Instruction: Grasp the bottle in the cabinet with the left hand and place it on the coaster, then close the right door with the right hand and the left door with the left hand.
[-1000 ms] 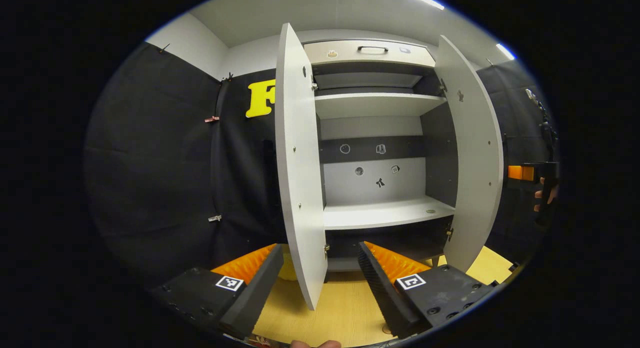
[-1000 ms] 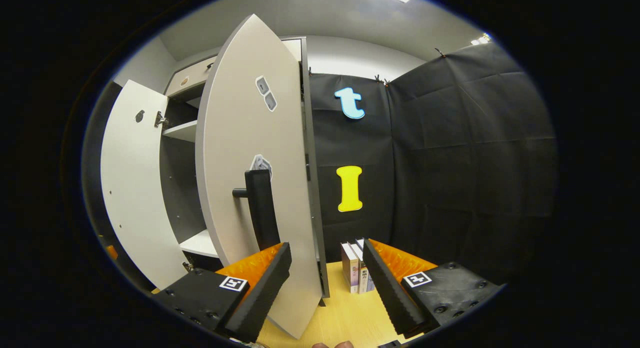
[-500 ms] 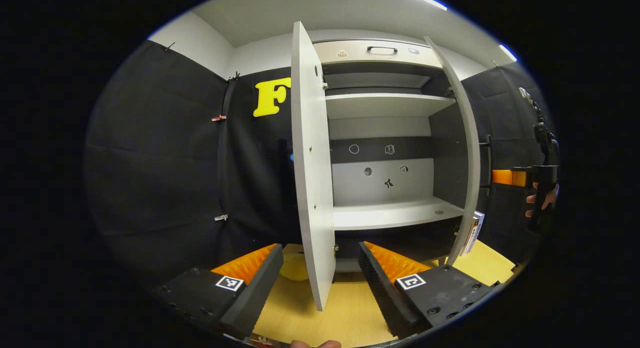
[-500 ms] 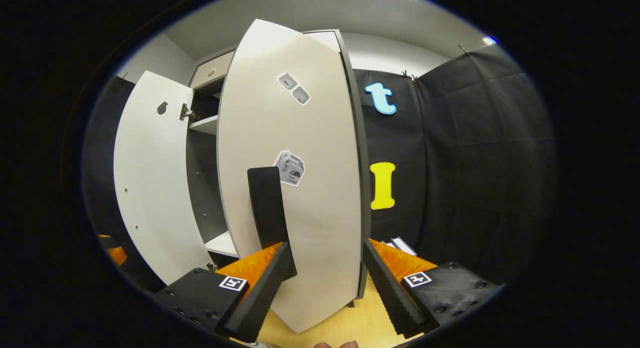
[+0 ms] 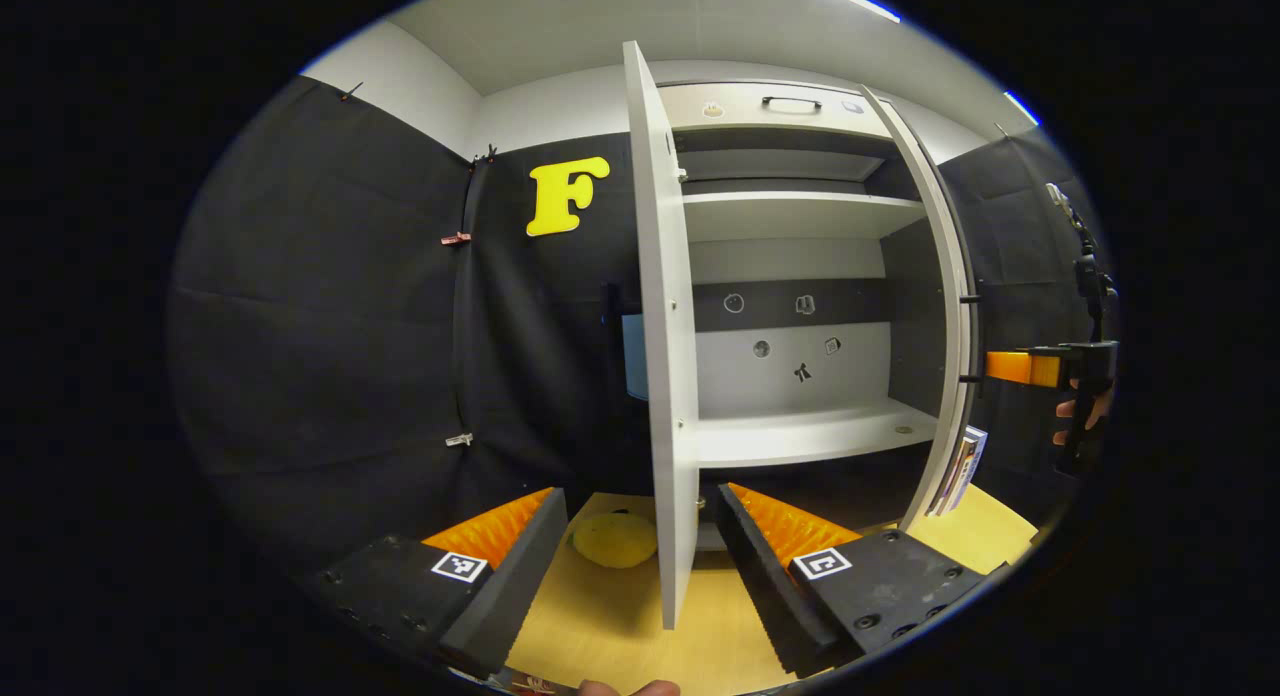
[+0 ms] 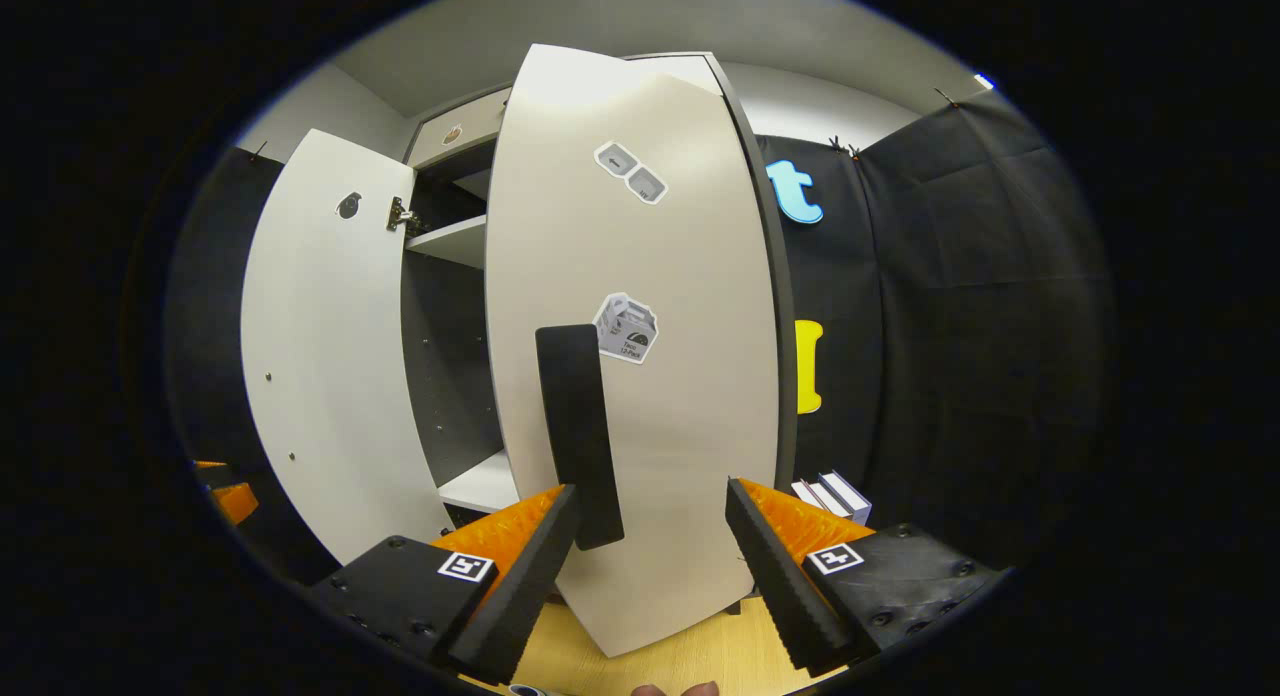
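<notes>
A: Where's the right door (image 6: 640, 376)?
B: Half-swung, its black handle (image 6: 578, 431) just ahead of the right gripper (image 6: 650, 546), jaws wide apart, holding nothing.
A: How to finish?
B: I'd press flat near the handle edge, steadily. The left door (image 5: 665, 356) stands edge-on between the left gripper (image 5: 640, 556) fingers, gaping and empty. Can't make out the bottle.

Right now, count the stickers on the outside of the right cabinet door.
2 on the right door: a double sticker near the top, and a box-shaped sticker at mid-height, beside the top of the handle. The handle may hide others.
</notes>
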